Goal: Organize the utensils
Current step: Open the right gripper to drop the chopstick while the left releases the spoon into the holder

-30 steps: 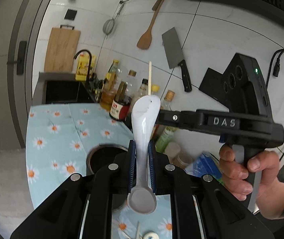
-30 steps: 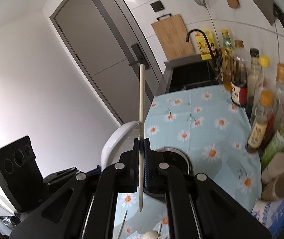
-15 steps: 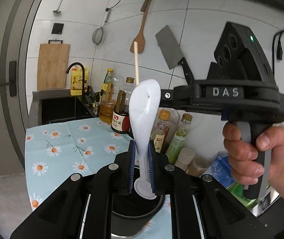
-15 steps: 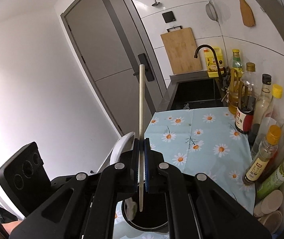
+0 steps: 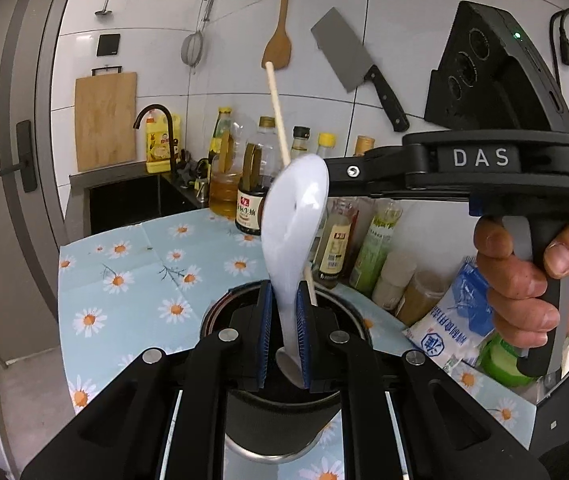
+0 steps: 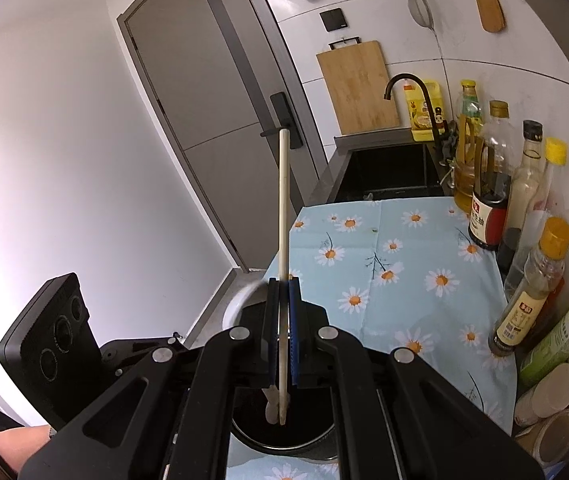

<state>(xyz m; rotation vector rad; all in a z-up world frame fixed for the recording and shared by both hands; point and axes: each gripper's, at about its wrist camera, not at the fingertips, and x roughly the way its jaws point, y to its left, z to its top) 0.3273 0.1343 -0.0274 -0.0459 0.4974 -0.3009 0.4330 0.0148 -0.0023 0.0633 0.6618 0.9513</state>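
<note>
Left wrist view: the left gripper (image 5: 284,332) pinches a white plastic spoon (image 5: 294,232) between its blue pads, handle end down and bowl end up. The spoon's lower tip hangs inside the mouth of a dark round holder (image 5: 284,424) that stands on the daisy-print cloth (image 5: 132,264). The holder's rim shows on both sides of the jaws, with dark open space around the spoon tip. Just right of the spoon a wooden chopstick (image 5: 280,120) leans up and to the left, its lower end passing behind the left gripper's right pad towards the holder. The right gripper's body comes in from the right, held by a hand (image 5: 532,284); its jaws are hidden behind the spoon here. To the left of the holder the cloth lies bare up to the counter edge. To its right, bottles (image 5: 336,240), jars and a blue-and-white bag (image 5: 456,320) stand close along the tiled wall.

Right wrist view: the right gripper (image 6: 282,336) is pressed together on the chopstick (image 6: 283,216), which stands nearly upright. Its lower end reaches into the holder (image 6: 304,446), beside the pale spoon tip (image 6: 271,408). The holder's far rim curves below the jaws, near the cloth's near edge. Ahead, the cloth (image 6: 404,248) is open as far as the black sink (image 6: 388,176). The bottles (image 6: 532,284) crowd its right side, and its left edge drops to the floor by the grey door (image 6: 212,120).
</note>
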